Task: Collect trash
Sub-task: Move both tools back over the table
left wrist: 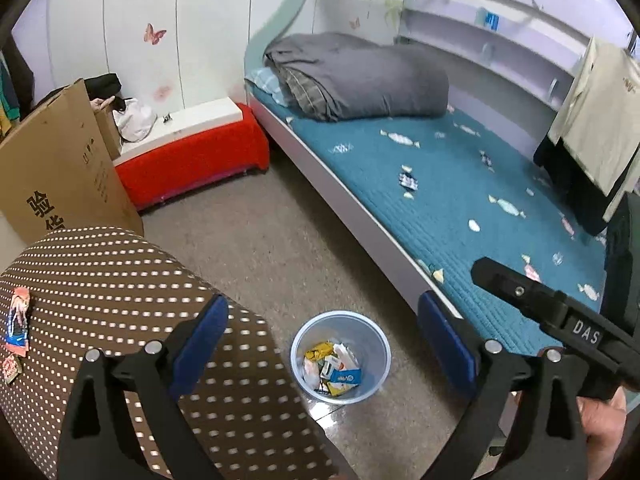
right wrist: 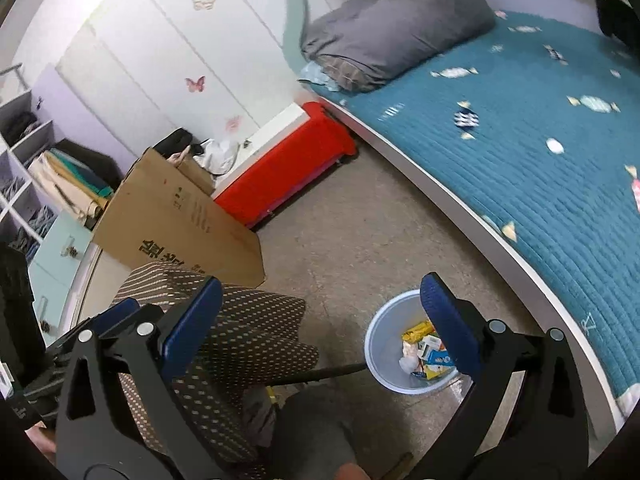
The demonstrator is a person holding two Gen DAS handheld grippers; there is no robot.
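Note:
A pale blue bin (left wrist: 340, 356) (right wrist: 384, 344) stands on the floor beside the bed, holding several wrappers in yellow, white and blue. My left gripper (left wrist: 324, 320) hovers above it, open, with nothing between its blue pads. My right gripper (right wrist: 322, 300) is also open and empty, its right finger overlapping the bin's rim in its own view. The right gripper's black body (left wrist: 560, 312) shows at the right of the left wrist view. Two colourful wrappers (left wrist: 18, 320) (left wrist: 10, 366) lie on a brown dotted seat (left wrist: 120, 288) left of the bin.
The bed (left wrist: 460, 200) with a teal candy-print cover runs along the right, a folded grey duvet (left wrist: 360, 76) at its head. A cardboard box (left wrist: 60, 168), a red-covered bench (left wrist: 192, 160) and shelves (right wrist: 24, 152) stand at the left. Clothes (left wrist: 592, 132) hang over the bed's far end.

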